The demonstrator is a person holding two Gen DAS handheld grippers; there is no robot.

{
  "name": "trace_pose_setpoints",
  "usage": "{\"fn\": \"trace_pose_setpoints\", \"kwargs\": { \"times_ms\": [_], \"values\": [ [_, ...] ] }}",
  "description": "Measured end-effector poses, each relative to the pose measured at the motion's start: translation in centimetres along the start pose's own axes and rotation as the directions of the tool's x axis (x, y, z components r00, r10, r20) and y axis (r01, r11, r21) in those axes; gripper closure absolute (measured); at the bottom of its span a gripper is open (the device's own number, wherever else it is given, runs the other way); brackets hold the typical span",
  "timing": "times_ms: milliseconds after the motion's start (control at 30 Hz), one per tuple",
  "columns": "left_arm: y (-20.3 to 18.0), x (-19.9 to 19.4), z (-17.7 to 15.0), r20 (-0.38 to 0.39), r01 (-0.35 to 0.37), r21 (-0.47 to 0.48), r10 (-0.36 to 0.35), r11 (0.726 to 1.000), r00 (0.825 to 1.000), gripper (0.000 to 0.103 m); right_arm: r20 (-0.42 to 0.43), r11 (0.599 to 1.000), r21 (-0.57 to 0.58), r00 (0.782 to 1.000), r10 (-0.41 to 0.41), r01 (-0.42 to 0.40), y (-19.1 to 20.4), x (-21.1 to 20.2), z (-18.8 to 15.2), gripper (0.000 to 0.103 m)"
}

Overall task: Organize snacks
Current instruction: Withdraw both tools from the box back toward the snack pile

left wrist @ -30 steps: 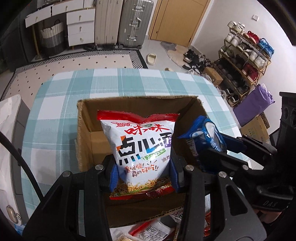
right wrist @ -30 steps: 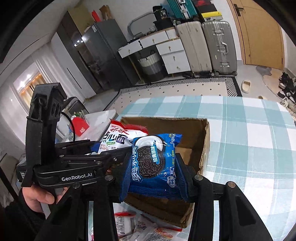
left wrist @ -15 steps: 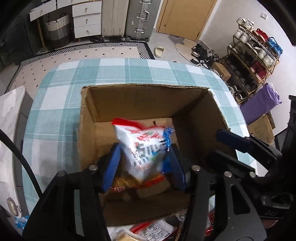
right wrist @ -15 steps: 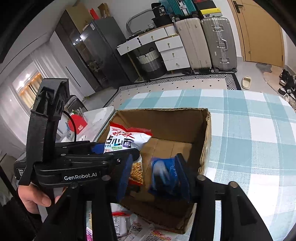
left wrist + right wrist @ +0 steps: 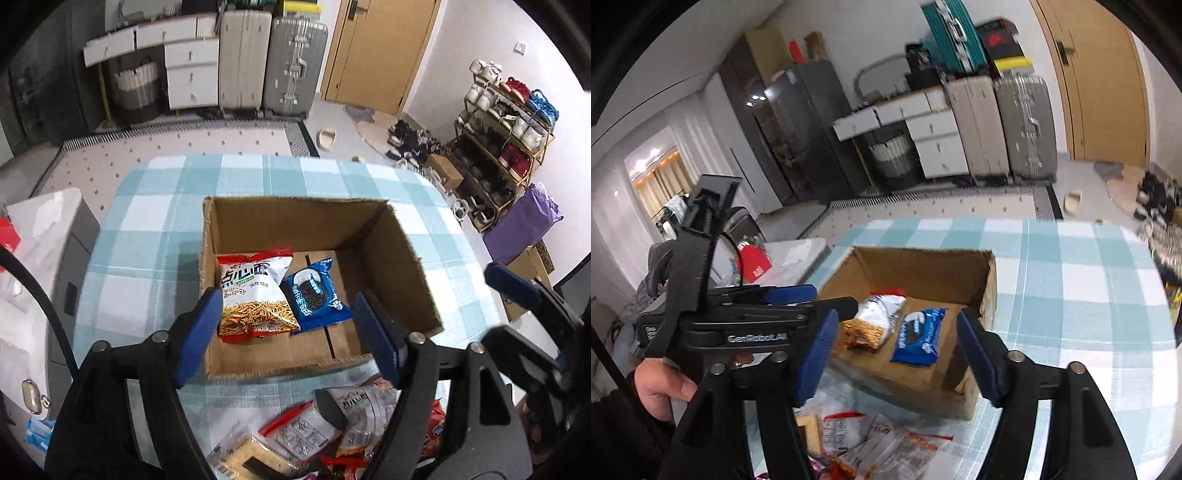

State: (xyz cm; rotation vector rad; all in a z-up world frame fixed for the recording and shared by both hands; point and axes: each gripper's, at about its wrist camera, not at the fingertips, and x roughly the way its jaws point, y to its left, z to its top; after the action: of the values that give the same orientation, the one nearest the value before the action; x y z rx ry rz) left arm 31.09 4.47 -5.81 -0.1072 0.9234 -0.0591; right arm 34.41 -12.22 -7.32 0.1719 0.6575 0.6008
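Note:
An open cardboard box [image 5: 295, 218] stands on the checked table; it also shows in the right wrist view [image 5: 923, 266]. Inside lie a white and red noodle snack bag [image 5: 255, 295] and a blue Oreo pack [image 5: 314, 295], side by side; both show in the right wrist view, the bag [image 5: 875, 321] left of the pack [image 5: 919, 336]. My left gripper [image 5: 286, 332] is open and empty above the box's near edge. My right gripper [image 5: 895, 350] is open and empty, just right of the left one.
A pile of loose snack packets [image 5: 325, 435] lies on the table in front of the box, also in the right wrist view [image 5: 871, 443]. A white side cabinet [image 5: 37, 229] stands left of the table. A shoe rack [image 5: 502, 140] stands far right.
Both grippers opened and let go: the noodle bag and the Oreo pack dropped into the box. Both grippers then pulled back and up from the box.

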Motion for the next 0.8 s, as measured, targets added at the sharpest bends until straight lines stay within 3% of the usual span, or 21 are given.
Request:
{"fn": "trace_pose_setpoints", "kwargs": {
  "times_ms": [200,333,533,633,700,800],
  "values": [
    [-2.3,-6.3,-2.3,0.175,-0.093,0.043,0.084,0.995,0.981,0.022,0.129,0.997,-0.082,0.992,0.004,0.007,3.1,-5.3,-0.9,0.014],
    [-3.3,-9.9,-3.9,0.234,-0.117,0.059,0.1,0.991,0.967,0.021,0.219,0.994,-0.104,0.976,-0.013,0.036,4.9,-8.8,-1.6,0.009],
    [-4.6,-14.4,-6.9,0.328,-0.214,0.086,0.175,0.973,0.928,0.017,0.305,0.995,-0.092,0.952,-0.006,0.035,6.7,-13.9,-3.3,0.001],
    [-4.9,-16.4,-8.2,0.352,-0.213,0.081,0.172,0.974,0.92,0.009,0.332,0.992,-0.112,0.943,-0.015,0.055,7.7,-16.1,-4.6,0.001],
    [-5.0,-18.2,-9.5,0.393,-0.238,0.061,0.196,0.969,0.898,0.001,0.337,0.99,-0.124,0.941,-0.026,0.071,8.2,-17.1,-5.4,0.001],
    [-5.0,-20.0,-11.0,0.443,-0.293,0.04,0.246,0.955,0.862,0.001,0.326,0.991,-0.119,0.945,-0.024,0.066,8.6,-18.0,-6.7,0.001]
  ]
}}
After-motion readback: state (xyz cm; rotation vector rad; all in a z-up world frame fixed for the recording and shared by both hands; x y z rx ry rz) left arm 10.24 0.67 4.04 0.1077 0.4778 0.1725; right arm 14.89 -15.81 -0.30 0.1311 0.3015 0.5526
